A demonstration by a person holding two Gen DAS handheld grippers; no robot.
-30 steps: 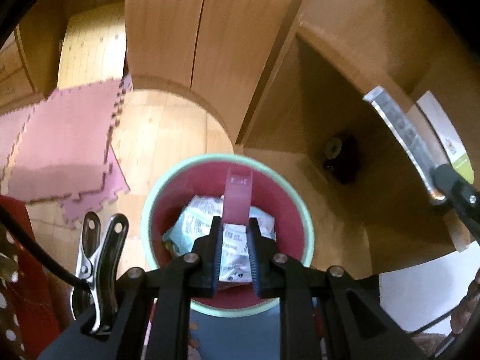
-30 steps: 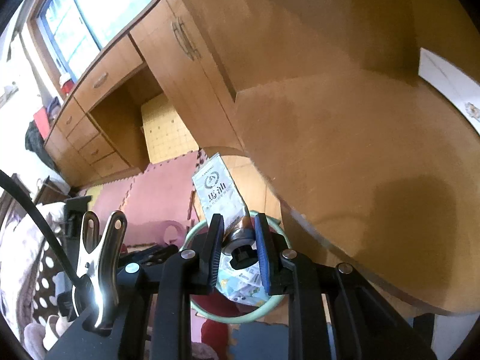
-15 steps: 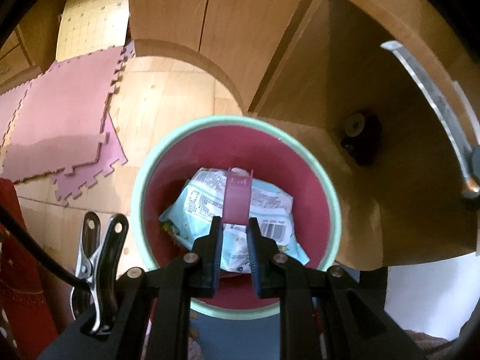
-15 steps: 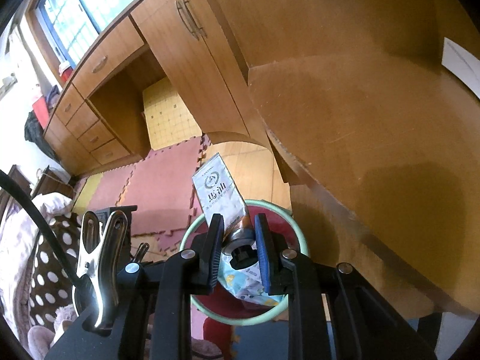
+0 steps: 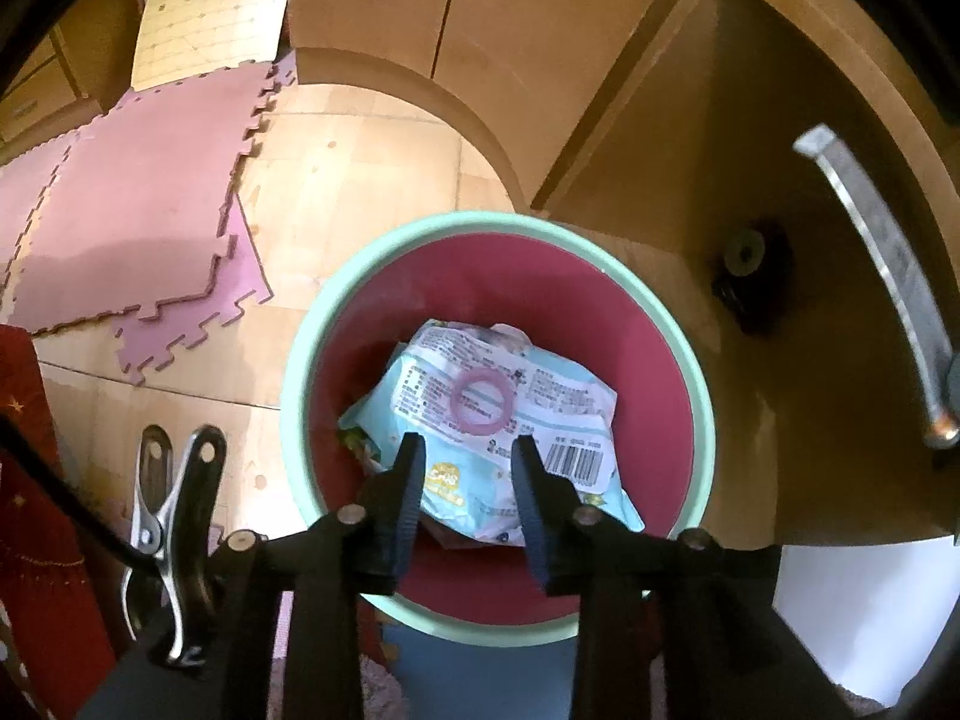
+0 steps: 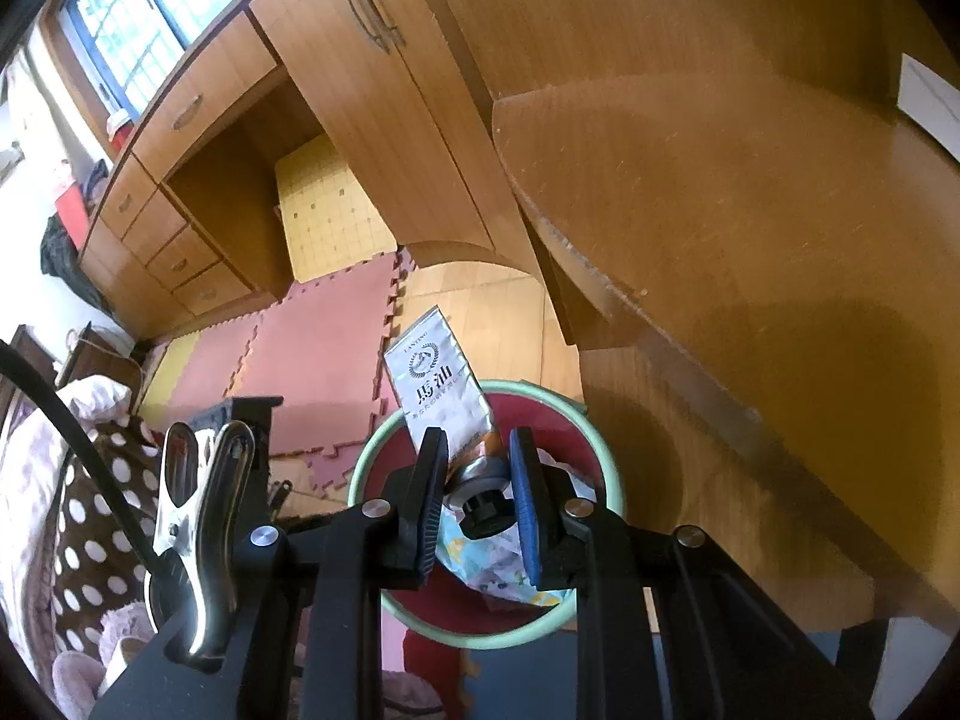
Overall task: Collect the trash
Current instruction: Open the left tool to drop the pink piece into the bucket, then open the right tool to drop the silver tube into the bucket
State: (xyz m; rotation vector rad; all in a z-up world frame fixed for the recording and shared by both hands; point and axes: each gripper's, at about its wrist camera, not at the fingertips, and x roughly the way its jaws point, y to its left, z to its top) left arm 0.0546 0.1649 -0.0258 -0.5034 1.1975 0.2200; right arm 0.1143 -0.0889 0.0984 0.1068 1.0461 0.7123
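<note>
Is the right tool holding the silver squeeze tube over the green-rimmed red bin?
Yes: the right tool grips the silver squeeze tube near its black cap, above the green-rimmed red bin.

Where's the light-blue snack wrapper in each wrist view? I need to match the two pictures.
Left wrist: the light-blue snack wrapper lies in the bin, centre frame, just past the left hand-held gripper, with a pink ring on it.
Right wrist: only a crumpled part of the wrapper shows low at centre, behind the right hand-held gripper, which clamps a silver tube.
Shared landmark: the bin's mint-green rim.
</note>
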